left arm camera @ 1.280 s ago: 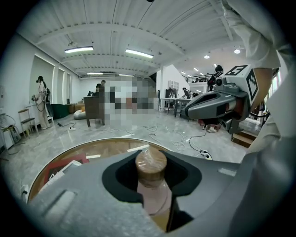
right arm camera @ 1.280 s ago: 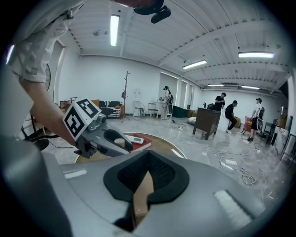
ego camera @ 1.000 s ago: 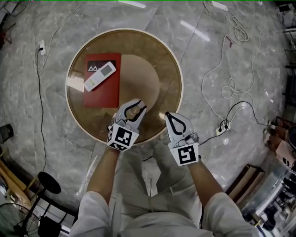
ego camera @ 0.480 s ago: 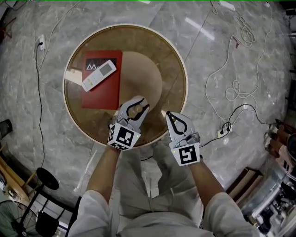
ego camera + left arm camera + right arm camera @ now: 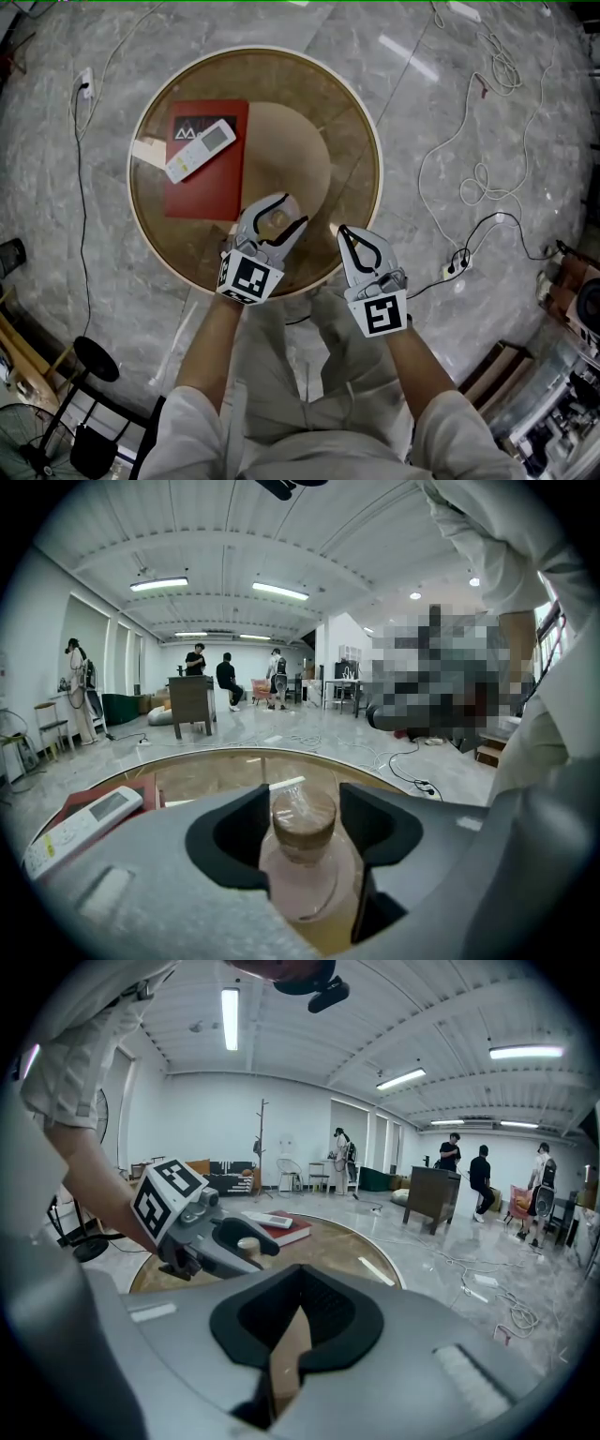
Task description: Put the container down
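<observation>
The container (image 5: 302,829), a small clear jar with a cork lid, stands upright on the round glass tabletop (image 5: 349,141), near the edge closest to the person. The left gripper (image 5: 290,212) is around it. Its 2 fingers are opening, with the jar between them, and a thin gap shows on each side of the cork, so the pads no longer press on it.

The right gripper (image 5: 342,232) hangs just right of the left one, over the same near edge of the tabletop. Its fingers are narrow, with the tips together and nothing between them; only the glass shows through the slit.

A red book (image 5: 202,183) lies on the far left of the tabletop, well apart from the jar. A white remote (image 5: 199,152) lies slantwise on the book.

Cables (image 5: 478,178) trail over the marble floor to the right. In the left gripper view, a few people stand at the far end of the room.
</observation>
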### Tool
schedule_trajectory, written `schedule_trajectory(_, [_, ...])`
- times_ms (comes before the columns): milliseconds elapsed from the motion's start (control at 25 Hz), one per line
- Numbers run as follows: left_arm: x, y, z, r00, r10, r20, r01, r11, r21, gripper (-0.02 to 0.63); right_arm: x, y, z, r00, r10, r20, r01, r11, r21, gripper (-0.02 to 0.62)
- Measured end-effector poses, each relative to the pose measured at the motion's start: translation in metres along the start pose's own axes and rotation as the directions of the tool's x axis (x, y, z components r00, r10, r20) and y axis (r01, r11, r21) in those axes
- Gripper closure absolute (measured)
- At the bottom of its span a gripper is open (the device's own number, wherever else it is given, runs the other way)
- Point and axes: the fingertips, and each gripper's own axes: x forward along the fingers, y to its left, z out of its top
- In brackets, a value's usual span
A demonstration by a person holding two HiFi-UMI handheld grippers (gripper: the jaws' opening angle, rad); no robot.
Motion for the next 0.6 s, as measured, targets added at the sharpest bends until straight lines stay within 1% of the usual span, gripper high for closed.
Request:
schedule_trajectory(40, [-0.001, -0.001, 0.002, 1.000, -0.001, 0.006, 0.001, 1.000, -0.002, 0.337, 0.000, 0.000, 0.001, 1.000, 0.000, 0.002, 0.000, 1.000, 0.000, 0.589])
schedule_trajectory(80, [-0.003, -0.001, 0.003, 1.000, 0.000, 0.010, 0.000, 1.000, -0.001, 0.316, 0.000, 0.000, 0.001, 1.000, -0.001, 0.004, 0.001, 1.000, -0.001, 0.589])
schedule_trajectory(240, [-0.011, -0.004, 0.006, 1.000, 0.005, 0.007, -0.005, 1.000, 0.002, 0.288, -0.002, 0.001, 0.005, 1.000, -0.006, 0.010, 0.006, 1.000, 0.003, 0.589])
schedule_trajectory(600, [-0.031, 0.000, 0.009, 0.999, 0.034, -0.002, -0.034, 0.999, 0.006, 0.290, -0.009, 0.009, 0.015, 1.000, -0.010, 0.016, 0.010, 1.000, -0.010, 0.589])
